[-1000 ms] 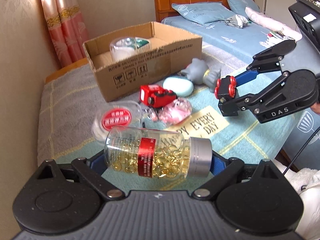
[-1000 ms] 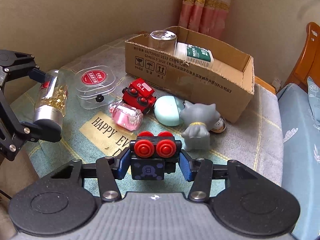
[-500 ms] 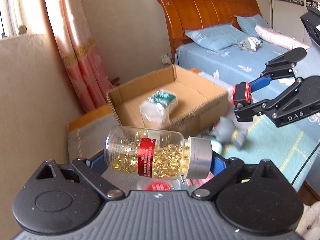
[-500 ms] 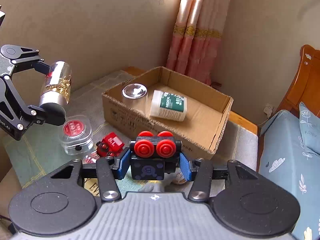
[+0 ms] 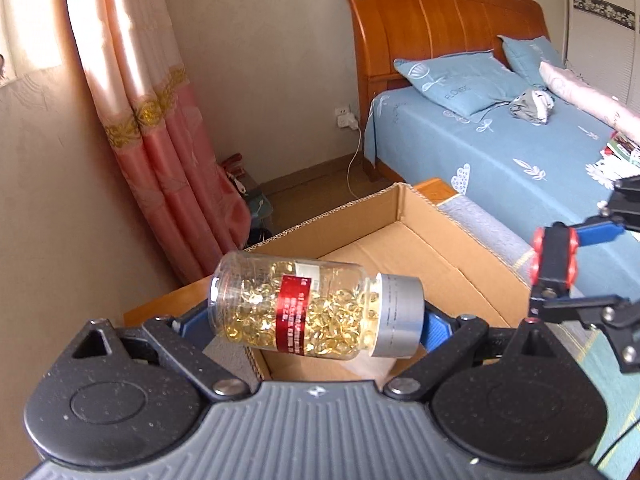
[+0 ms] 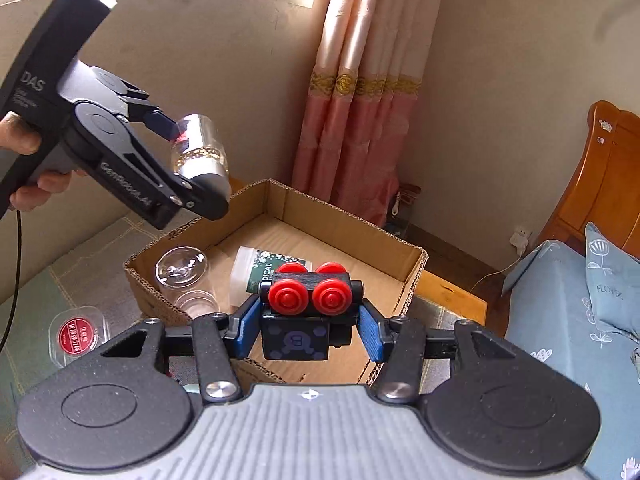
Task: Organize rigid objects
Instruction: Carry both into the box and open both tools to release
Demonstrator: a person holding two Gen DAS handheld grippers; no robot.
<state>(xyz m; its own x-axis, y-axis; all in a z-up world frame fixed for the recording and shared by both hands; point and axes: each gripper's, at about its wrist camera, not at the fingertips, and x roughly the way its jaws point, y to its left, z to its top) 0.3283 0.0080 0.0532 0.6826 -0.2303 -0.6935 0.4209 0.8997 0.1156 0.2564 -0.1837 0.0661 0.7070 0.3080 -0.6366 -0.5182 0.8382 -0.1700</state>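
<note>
My left gripper (image 5: 316, 316) is shut on a clear capsule bottle (image 5: 312, 310) with gold capsules, a red label and a silver cap, held sideways above the near edge of the open cardboard box (image 5: 452, 256). In the right wrist view the bottle (image 6: 198, 152) hangs high over the box's left end. My right gripper (image 6: 306, 326) is shut on a dark toy block with red wheels (image 6: 308, 308), held over the box's near wall (image 6: 384, 364). The same toy (image 5: 554, 260) shows at the right of the left wrist view. A clear jar (image 6: 182, 274) and a white bottle with a green label (image 6: 266, 270) lie in the box.
A clear lidded container with a red label (image 6: 76, 334) sits on the cloth left of the box. A bed with blue sheets (image 5: 520, 152) and a wooden headboard stands to the right. Pink curtains (image 6: 356, 100) hang behind the box. A cable (image 6: 12, 304) trails from the left gripper.
Both grippers have risen and moved forward over the box with their objects still held. The loose toys on the cloth have dropped out of view.
</note>
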